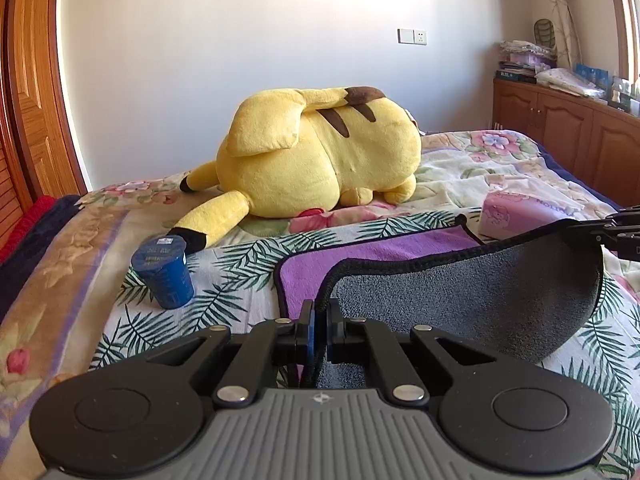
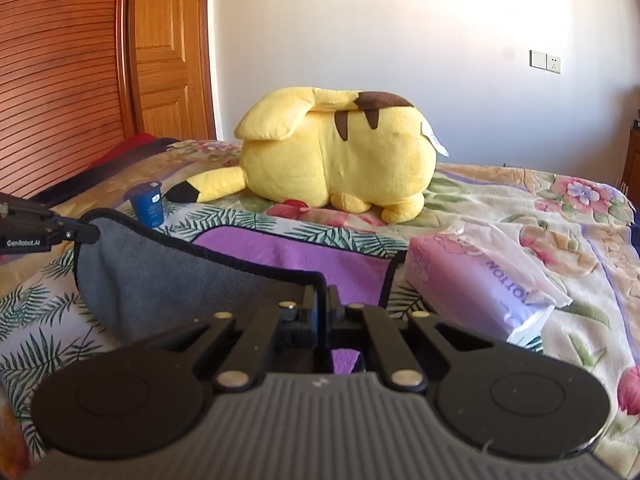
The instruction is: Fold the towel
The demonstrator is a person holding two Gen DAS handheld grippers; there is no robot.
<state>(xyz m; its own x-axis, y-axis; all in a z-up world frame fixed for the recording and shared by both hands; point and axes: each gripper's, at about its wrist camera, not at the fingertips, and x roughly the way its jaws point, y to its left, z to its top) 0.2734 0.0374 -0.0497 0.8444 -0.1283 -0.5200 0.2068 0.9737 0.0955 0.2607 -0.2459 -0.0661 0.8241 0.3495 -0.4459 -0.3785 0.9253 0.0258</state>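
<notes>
The towel (image 1: 460,292) is purple on one face, grey on the other, with a black hem, and lies on the bed's floral cover. Its near edge is lifted and folded over, grey side up, above the flat purple part (image 1: 360,252). My left gripper (image 1: 320,310) is shut on the near left corner of the towel. My right gripper (image 2: 323,298) is shut on the near right corner; it also shows at the right edge of the left wrist view (image 1: 576,226). In the right wrist view the towel (image 2: 168,280) sags between both grippers, and my left gripper (image 2: 90,232) pinches the hem at the left.
A blue cup (image 1: 164,274) stands left of the towel. A pink tissue pack (image 2: 480,284) lies right of it. A big yellow plush (image 1: 320,152) lies behind the towel. A wooden wardrobe (image 2: 80,60) is left, a cabinet (image 1: 560,128) right.
</notes>
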